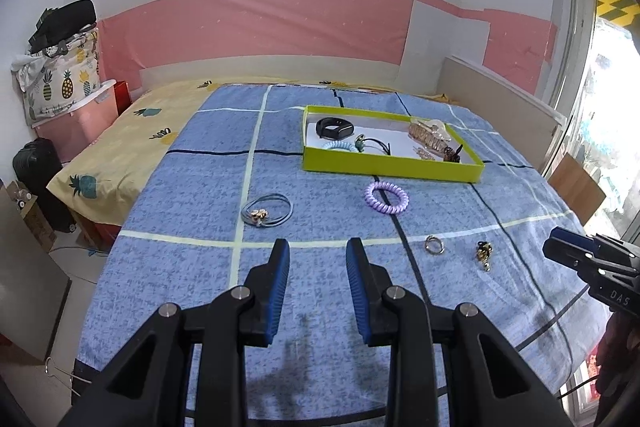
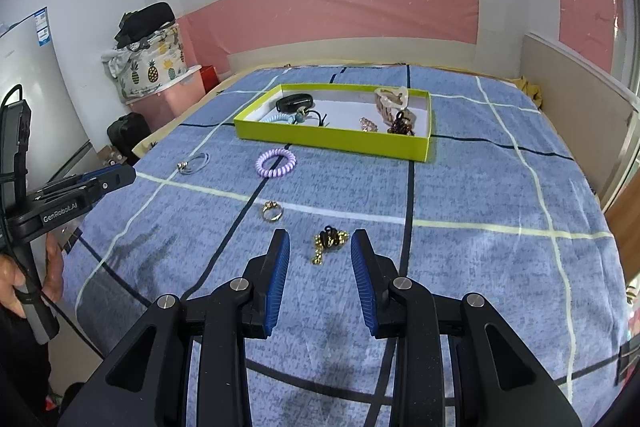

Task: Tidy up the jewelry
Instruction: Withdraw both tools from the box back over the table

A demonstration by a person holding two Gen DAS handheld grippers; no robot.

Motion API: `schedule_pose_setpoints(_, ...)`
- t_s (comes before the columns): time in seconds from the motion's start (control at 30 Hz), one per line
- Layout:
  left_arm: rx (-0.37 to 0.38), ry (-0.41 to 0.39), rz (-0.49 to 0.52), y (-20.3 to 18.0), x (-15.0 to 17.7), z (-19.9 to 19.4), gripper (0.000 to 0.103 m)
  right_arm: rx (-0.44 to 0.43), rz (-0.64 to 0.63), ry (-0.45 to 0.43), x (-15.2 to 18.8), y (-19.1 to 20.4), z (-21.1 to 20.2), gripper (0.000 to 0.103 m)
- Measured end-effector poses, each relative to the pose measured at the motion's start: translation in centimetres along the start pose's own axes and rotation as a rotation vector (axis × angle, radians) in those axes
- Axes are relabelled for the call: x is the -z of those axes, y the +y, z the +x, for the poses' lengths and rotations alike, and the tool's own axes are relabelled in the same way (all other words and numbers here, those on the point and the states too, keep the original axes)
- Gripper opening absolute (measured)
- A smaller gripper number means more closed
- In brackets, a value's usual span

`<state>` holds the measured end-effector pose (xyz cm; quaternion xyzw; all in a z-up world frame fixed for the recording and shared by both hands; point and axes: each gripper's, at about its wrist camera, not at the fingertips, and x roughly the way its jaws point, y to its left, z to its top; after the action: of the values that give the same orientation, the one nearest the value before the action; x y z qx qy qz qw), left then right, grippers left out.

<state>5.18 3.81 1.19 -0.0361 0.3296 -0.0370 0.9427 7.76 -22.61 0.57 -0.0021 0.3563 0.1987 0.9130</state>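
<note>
Left wrist view: the left gripper (image 1: 318, 253) hangs over the blue checked bedspread (image 1: 192, 187) with its jaws apart and nothing between them
Left gripper's surroundings: the grey hair tie with a gold charm (image 1: 267, 209) lies ahead and to the left of its fingertips, the purple spiral hair tie (image 1: 386, 197) ahead and to the right
Right wrist view: the right gripper (image 2: 320, 245) points down at the bedspread, jaws apart, no pad touching anything
Between the right fingertips: the gold and black charm piece (image 2: 329, 242) lies on the cloth in the gap, apart from both pads
Ring: a gold ring (image 2: 273, 211) sits just beyond the right gripper's left fingertip, on a dark stripe of the cloth
Green tray: the lime-green tray (image 2: 332, 141) stands farther back on the bed, well apart from both grippers
Tray contents: a black watch band (image 2: 295, 102), a pale blue spiral tie (image 2: 277, 118), a dark hair tie with a bead (image 2: 310, 115), a clear hair claw (image 2: 392, 98) and smaller pieces too small to tell
Person: a hand (image 2: 12, 283) grips the left gripper's handle at the left edge of the right wrist view
</note>
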Motion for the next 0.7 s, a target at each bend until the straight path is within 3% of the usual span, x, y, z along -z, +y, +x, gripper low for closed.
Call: schedule_pose_setpoints(0.7, -0.032, 0.08, -0.036, 2.5, -0.5, 4.0, 0.031, 0.017, 0.026, 0.117, 0.1, -0.4, 5.0, 0.033)
